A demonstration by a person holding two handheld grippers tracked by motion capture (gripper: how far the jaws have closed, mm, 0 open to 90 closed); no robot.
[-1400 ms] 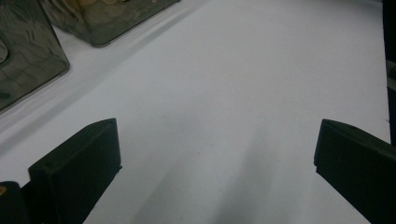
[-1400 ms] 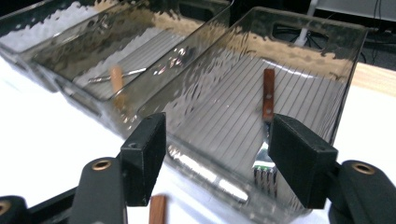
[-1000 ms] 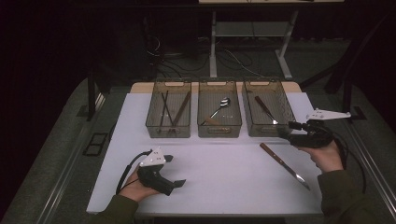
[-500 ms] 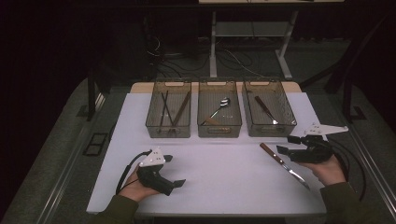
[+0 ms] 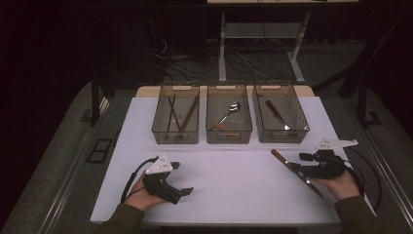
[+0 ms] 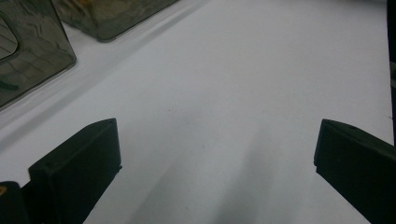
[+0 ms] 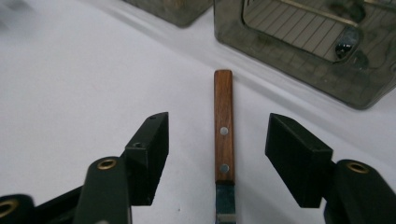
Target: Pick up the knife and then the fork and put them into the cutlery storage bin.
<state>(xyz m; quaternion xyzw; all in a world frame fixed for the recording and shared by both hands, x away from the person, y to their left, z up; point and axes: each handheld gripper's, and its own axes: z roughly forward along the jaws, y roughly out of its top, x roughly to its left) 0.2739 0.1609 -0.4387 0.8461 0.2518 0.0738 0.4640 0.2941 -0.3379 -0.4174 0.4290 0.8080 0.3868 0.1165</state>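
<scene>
At the lower left of the high view the left tongs [image 5: 181,191] rest low on the white tabletop [image 5: 234,175], held in a hand; their own view shows the jaws spread wide with nothing but bare surface between them.

Along the upper middle stand three smoky see-through bins in a row. The left bin [image 5: 176,122] holds what look like dark chopsticks, the middle bin [image 5: 229,121] a spoon [image 5: 230,111], and the right bin [image 5: 280,119] a knife already lying inside.

At the lower right the right tongs [image 7: 217,154] hang over a wooden-handled knife [image 7: 223,130] that lies flat on the tabletop, just in front of the bins. The jaws are parted and straddle the handle, one on each side, not touching it.

I judge the step in hand to be the pick-up of this knife. To do it well, the tongs should come straight down until the jaw tips nearly meet the tabletop, stay centred on the handle near the two rivets, and close squarely across the wood rather than on the thin blade, so it will not pivot when lifted.

The tabletop is a plain white sheet, matte and clean. The room beyond is dark, with table legs and loose cables on the floor at the top of the frame.
</scene>
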